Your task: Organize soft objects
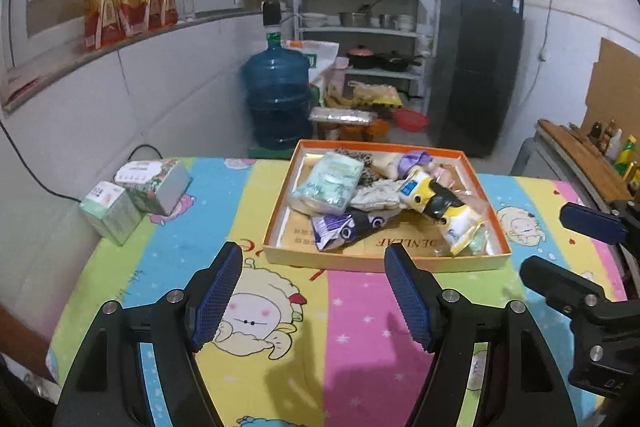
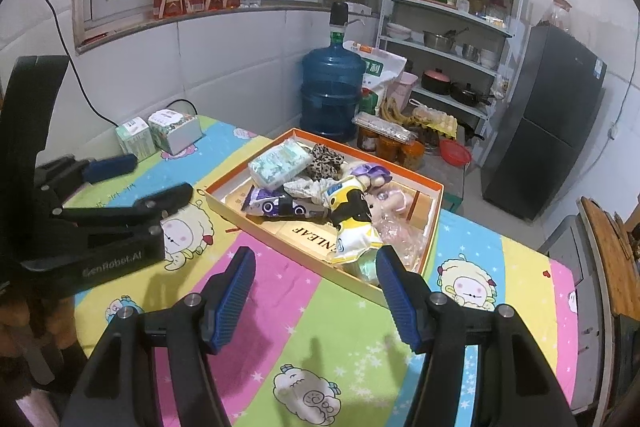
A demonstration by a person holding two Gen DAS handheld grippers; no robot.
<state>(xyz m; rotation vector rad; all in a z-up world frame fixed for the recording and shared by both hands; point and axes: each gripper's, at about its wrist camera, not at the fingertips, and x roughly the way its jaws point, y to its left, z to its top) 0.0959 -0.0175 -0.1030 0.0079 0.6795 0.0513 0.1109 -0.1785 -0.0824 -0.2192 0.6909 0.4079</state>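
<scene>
Both grippers hover above the table [image 1: 360, 327], short of the orange box [image 1: 384, 263]. Left gripper [image 1: 314, 301]: jaws wide apart, nothing between them. Right gripper [image 2: 316, 297]: jaws likewise apart and empty.

The soft objects lie heaped inside the box: a wipes pack [image 1: 328, 183], a purple pouch [image 1: 340, 227], a yellow-and-black plush [image 1: 440, 205], a leopard-print cloth [image 2: 326, 157] and a lilac plush [image 2: 370, 175], overlapping each other. Two tissue boxes [image 1: 136, 197] stand well apart on the table's left edge.

Judgement: collecting appears largely done. What remains, if anything, is tidying the pile; the tissue boxes may be outside the task.
</scene>
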